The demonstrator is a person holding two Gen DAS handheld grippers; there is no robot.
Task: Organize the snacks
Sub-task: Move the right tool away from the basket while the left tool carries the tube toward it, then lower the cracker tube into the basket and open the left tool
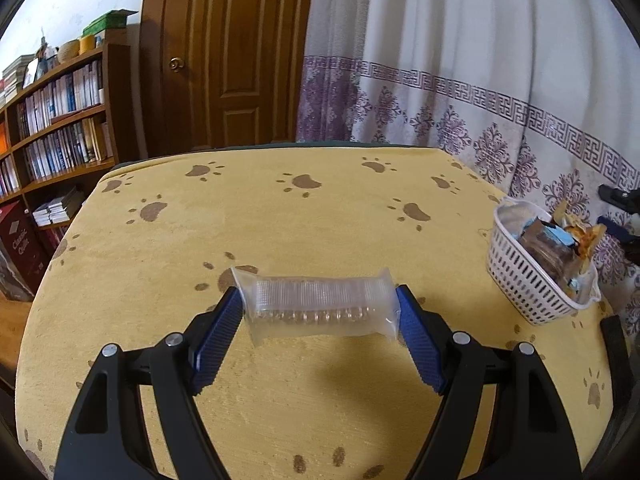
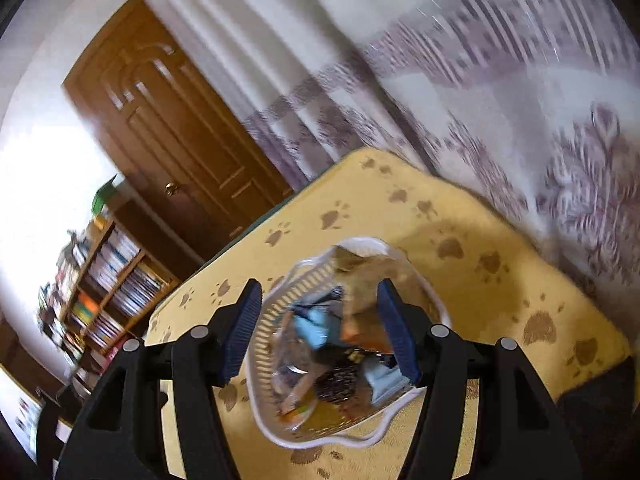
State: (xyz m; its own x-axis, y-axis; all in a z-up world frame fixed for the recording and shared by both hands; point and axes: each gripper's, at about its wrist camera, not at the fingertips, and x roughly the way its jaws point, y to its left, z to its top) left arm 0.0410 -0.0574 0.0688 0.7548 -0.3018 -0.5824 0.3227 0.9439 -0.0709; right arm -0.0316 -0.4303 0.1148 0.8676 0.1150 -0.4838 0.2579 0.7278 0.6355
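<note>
A clear plastic snack pack (image 1: 320,306) sits between the blue pads of my left gripper (image 1: 320,300), which is closed on its two ends above the yellow paw-print tablecloth (image 1: 280,216). A white slotted basket (image 1: 520,276) full of snack packets stands at the table's right edge. In the blurred right wrist view my right gripper (image 2: 318,296) is open and empty, hovering over that basket (image 2: 276,308), whose wrapped snacks (image 2: 316,328) show between the fingers.
A purple-patterned curtain (image 1: 480,100) hangs behind the table. A wooden door (image 1: 228,52) and a bookshelf (image 1: 60,120) stand at the back left. A dark object (image 1: 614,344) lies at the table's right edge, in front of the basket.
</note>
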